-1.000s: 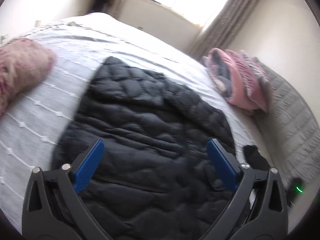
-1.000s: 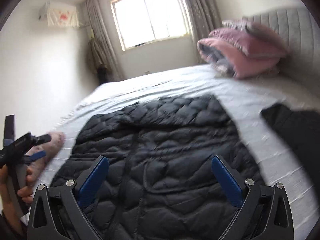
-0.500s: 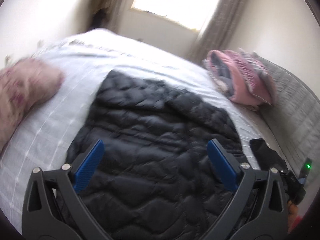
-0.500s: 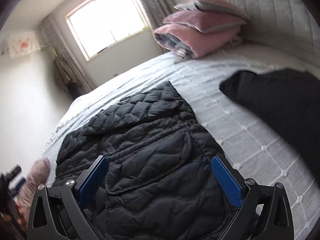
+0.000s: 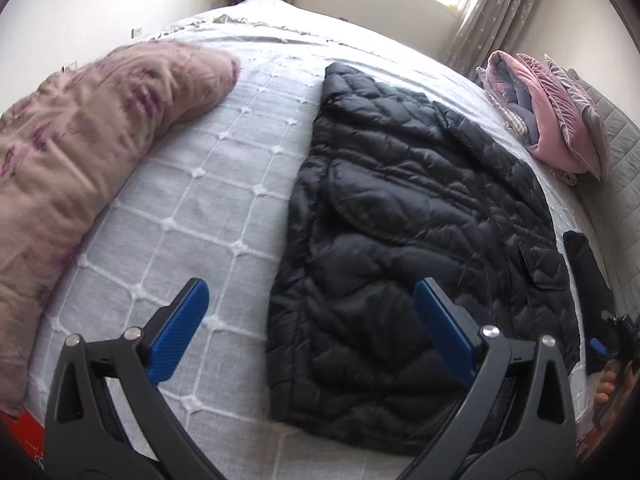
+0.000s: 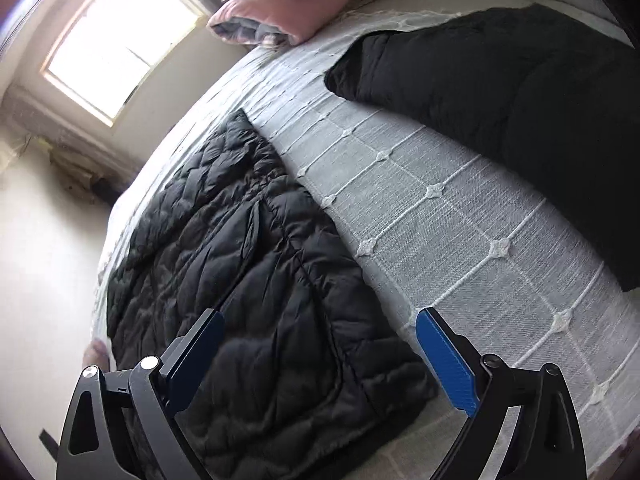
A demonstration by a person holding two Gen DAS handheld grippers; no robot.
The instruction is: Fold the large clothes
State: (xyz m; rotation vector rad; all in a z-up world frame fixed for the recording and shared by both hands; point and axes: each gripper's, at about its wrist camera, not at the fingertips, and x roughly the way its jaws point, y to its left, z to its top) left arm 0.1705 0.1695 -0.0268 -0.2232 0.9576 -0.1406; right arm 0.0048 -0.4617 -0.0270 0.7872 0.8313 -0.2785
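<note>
One black quilted jacket (image 5: pixel 420 224) lies spread flat on the bed (image 5: pixel 224 184), its hem close to the near edge and its body running away toward the far edge under the window (image 6: pixel 116 36). Both tools hang above it with nothing between their blue fingers: the left tool (image 5: pixel 312 328) is released wide, one finger over the bare white bedspread and the other over the jacket's lower part; the right tool (image 6: pixel 320 356) is likewise spread apart, one finger over the jacket's near corner and the other over the bedspread beside it. Well apart from the jacket, a second dark garment (image 6: pixel 520 88) rests toward the headboard side of the bed. A folded pink blanket (image 5: pixel 552 120) sits at the far corner by the headboard, and a pink flowered pillow (image 5: pixel 80 152) lies along the opposite edge.
</note>
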